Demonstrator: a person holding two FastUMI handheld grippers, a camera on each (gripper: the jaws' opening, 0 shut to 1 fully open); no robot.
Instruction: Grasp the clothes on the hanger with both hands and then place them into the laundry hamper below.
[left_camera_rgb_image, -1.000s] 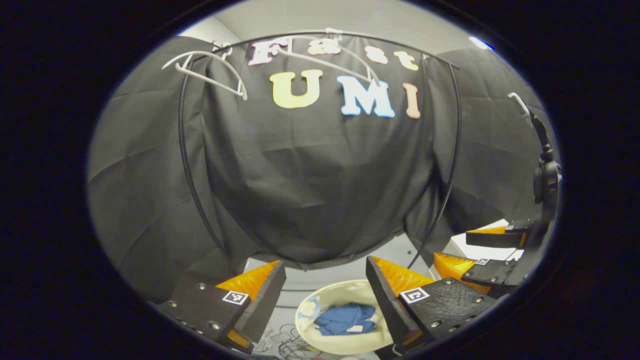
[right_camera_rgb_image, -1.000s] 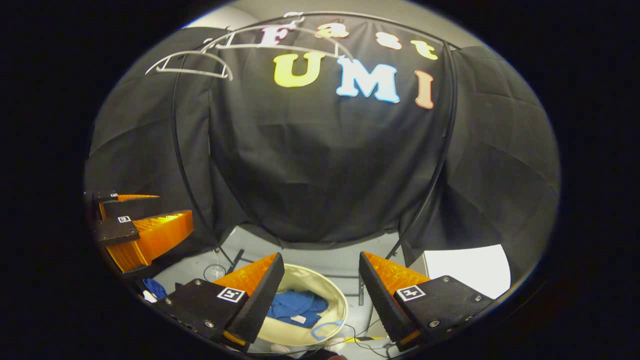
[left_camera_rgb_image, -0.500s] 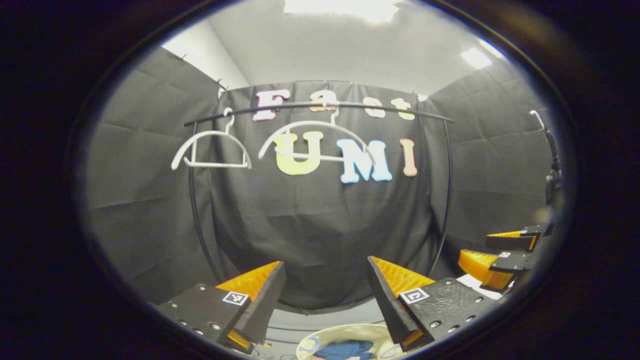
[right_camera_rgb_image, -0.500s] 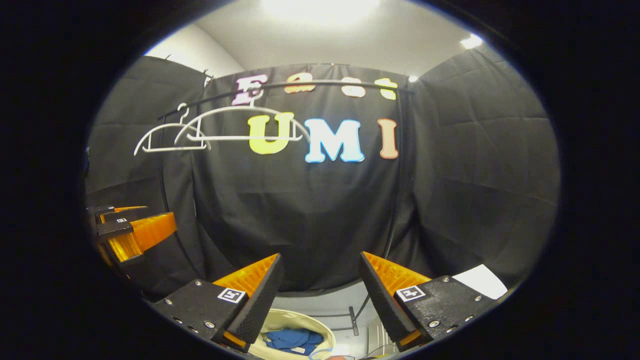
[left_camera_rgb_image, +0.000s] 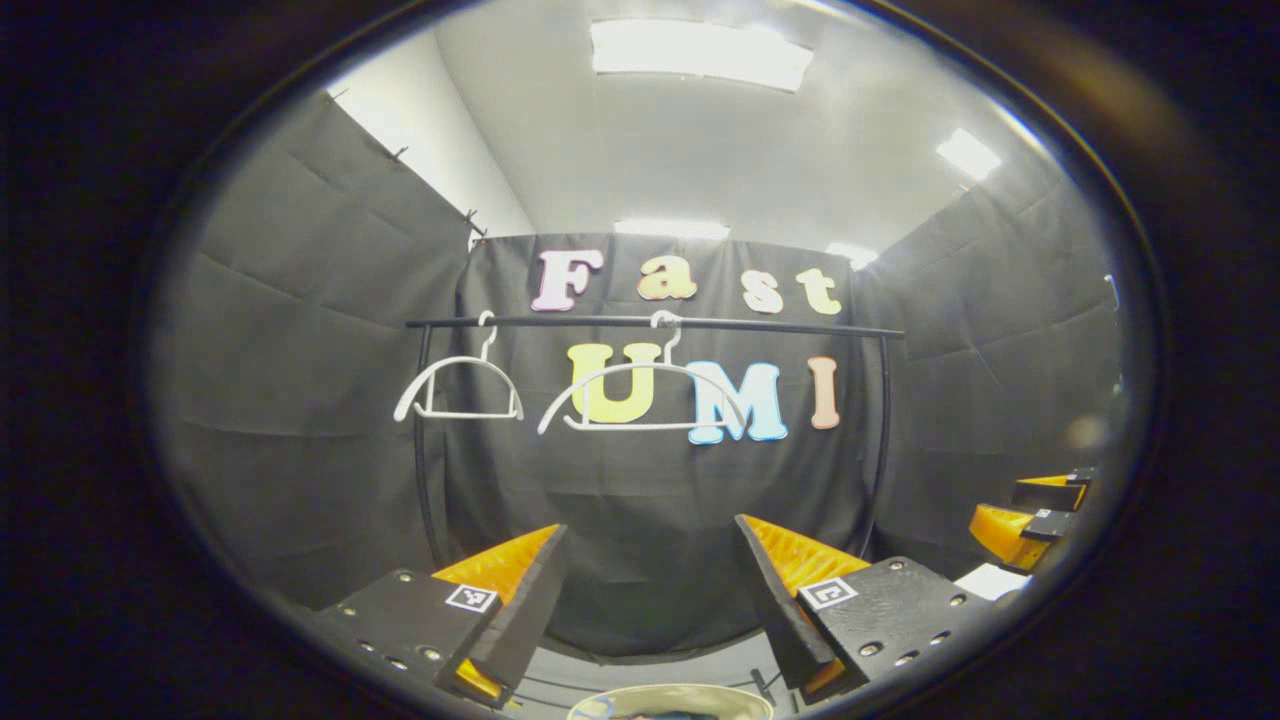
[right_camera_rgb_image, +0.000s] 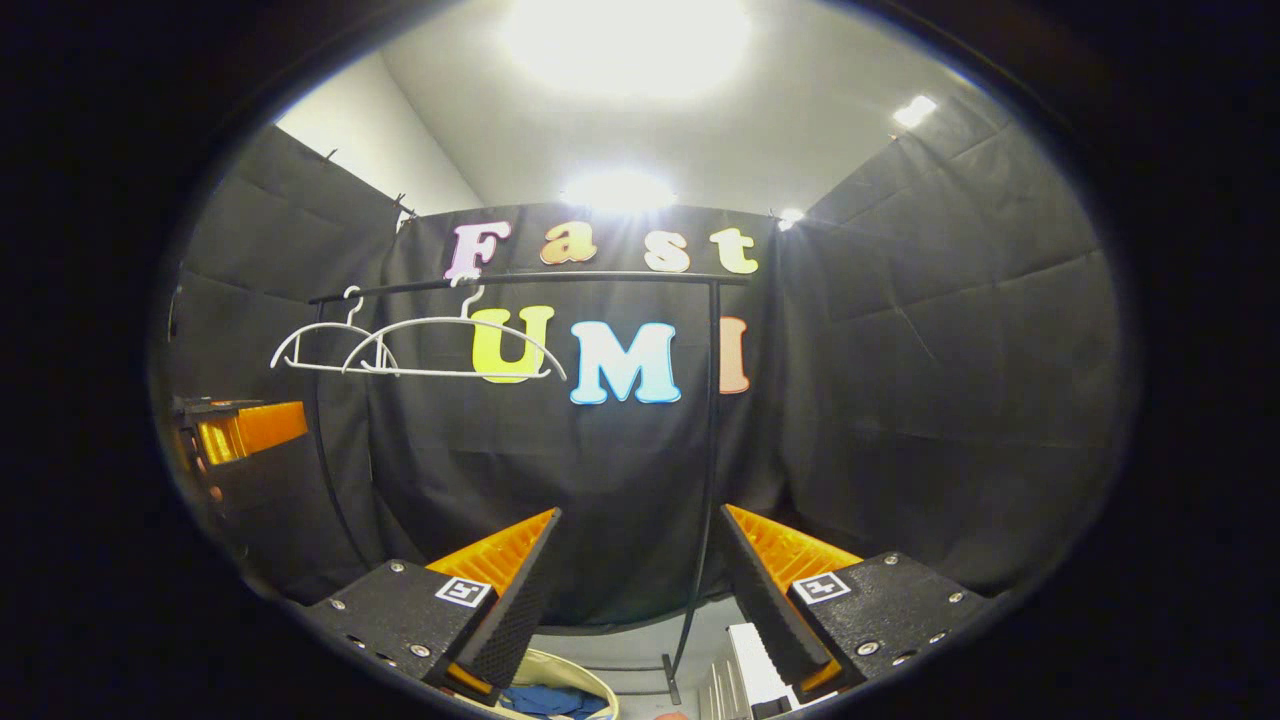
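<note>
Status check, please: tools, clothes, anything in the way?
Left tool and right tool open, holding nothing. Blue clothes in hamper; both hangers bare on rail. Nothing in the way.

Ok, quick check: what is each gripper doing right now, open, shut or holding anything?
Left gripper: open, nothing between its fingers.
Right gripper: open, also empty.
</note>
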